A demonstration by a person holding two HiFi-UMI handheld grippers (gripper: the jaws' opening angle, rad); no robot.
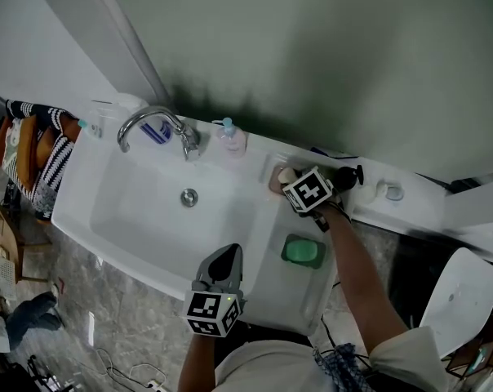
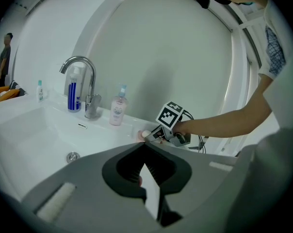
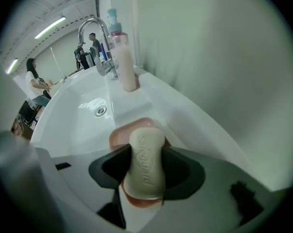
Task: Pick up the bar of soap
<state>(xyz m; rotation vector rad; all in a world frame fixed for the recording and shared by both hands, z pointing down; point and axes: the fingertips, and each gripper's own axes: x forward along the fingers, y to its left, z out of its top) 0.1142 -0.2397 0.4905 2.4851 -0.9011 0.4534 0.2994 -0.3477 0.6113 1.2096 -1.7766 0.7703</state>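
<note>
From the head view, my right gripper [image 1: 289,182] reaches to the sink's [image 1: 99,194] back ledge, at about one o'clock from the drain [image 1: 188,196]. Its tips are down at the soap [image 1: 286,173], which lies in a pink dish [image 1: 276,186]. A green pad [image 1: 303,251] lies at six o'clock from that dish, on the ledge's near part. My left gripper [image 1: 227,256] hangs over the sink's near rim, at five o'clock from the drain. The tap [image 1: 153,121] stands at eleven o'clock from the drain and a pump bottle [image 1: 231,137] at one o'clock.

In the left gripper view, my left gripper [image 2: 145,145] has its jaws closed together on nothing. Just past their tips, at twelve o'clock, the right gripper [image 2: 156,135] sits on the ledge.

In the right gripper view, my right gripper [image 3: 146,155] has one jaw at each long side of the soap [image 3: 146,166], both pads pressed against it. The soap rests on the dish [image 3: 123,132]. The bottle [image 3: 123,59] and tap [image 3: 94,27] lie at eleven o'clock beyond.
</note>
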